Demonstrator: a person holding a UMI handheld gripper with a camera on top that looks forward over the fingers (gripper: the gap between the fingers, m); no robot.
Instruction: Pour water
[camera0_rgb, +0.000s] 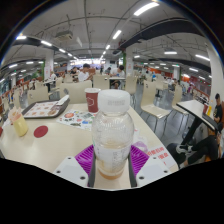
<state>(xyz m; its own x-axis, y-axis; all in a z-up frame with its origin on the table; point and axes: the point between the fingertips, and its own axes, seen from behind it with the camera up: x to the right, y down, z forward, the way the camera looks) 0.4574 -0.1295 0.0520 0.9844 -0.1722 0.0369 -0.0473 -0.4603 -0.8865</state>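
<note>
Now, gripper: we see our gripper (111, 158) closed onto the bottle (112, 130), both purple pads (85, 157) pressing its lower body from either side, fingers only as far apart as the bottle is wide.
Bottle: clear plastic, upright, long axis vertical, white cap (114, 101) pointing up; it stands between the fingers at the near edge of the table (60, 140).
Bottle contents: we make out a pale amber liquid low in the bottle; the upper part looks clear, and we cannot tell the exact level.
Bottle support: we cannot tell whether its base touches the table or hangs just above it.
Cup: a red paper cup (92, 99) stands upright beyond the bottle, toward the table's far edge; its inside is hidden from us.
Tray: a dark tray (45, 107) lies near the far left edge.
Left edge: a pale container (18, 123) stands by a red round coaster (41, 131).
Centre: a printed leaflet (76, 118) lies flat between cup and tray.
Surroundings: chairs (158, 108) stand beyond the table's right edge.
</note>
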